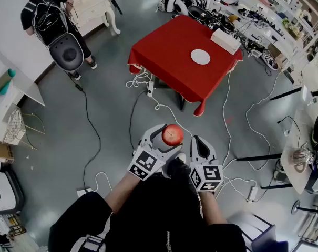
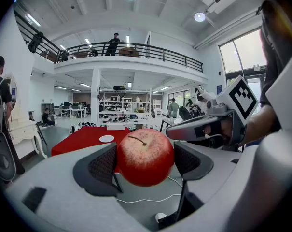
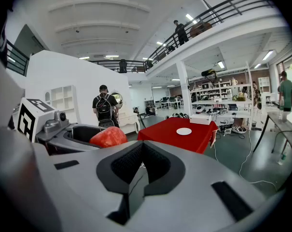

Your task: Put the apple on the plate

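Note:
A red apple (image 1: 173,135) sits between the jaws of my left gripper (image 1: 168,139), held in the air above the grey floor. In the left gripper view the apple (image 2: 146,157) fills the gap between the two dark pads, stem up. My right gripper (image 1: 202,145) hangs just to the right of it, jaws together and empty; its own view shows the pads (image 3: 136,164) meeting, with the apple (image 3: 108,137) to its left. The white plate (image 1: 200,56) lies on a red-clothed table (image 1: 166,51) some way ahead, also seen small as the plate (image 2: 106,138) and the plate (image 3: 184,131).
A white box (image 1: 225,40) sits at the table's far right corner. Cables (image 1: 143,80) trail over the floor between me and the table. A person with a backpack (image 1: 52,14) stands at the far left. Cluttered workbenches (image 1: 274,20) line the right side.

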`<control>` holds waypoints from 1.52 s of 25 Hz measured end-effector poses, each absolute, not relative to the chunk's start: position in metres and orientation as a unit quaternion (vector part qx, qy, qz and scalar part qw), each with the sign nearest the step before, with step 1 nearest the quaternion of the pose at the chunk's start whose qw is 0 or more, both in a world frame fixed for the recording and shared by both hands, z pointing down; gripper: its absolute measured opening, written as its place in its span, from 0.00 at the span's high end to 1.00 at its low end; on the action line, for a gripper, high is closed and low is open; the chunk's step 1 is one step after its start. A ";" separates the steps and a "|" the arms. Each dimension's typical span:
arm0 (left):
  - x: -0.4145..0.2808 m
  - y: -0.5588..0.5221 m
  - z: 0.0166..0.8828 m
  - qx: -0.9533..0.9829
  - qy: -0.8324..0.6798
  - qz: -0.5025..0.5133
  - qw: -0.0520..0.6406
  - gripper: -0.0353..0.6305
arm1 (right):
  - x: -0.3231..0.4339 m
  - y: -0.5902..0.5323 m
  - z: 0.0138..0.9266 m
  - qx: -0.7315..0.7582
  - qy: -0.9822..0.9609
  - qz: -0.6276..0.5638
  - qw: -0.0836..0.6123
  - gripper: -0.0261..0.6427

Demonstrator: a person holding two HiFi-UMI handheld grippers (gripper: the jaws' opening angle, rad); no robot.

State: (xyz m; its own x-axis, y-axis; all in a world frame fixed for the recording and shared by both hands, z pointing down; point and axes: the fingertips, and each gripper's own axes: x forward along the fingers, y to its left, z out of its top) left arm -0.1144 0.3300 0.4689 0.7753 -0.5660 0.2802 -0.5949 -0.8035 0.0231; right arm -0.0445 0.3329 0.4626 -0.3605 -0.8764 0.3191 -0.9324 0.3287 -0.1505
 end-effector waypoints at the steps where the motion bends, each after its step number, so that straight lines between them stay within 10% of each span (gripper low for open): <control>1: -0.114 0.330 0.469 0.941 -0.308 0.131 0.056 0.39 | -0.044 0.333 0.463 0.558 -0.810 0.156 0.089 0.95; 38: -0.098 0.300 0.487 0.937 -0.307 0.150 0.074 0.39 | -0.034 0.304 0.480 0.537 -0.817 0.196 0.080 0.95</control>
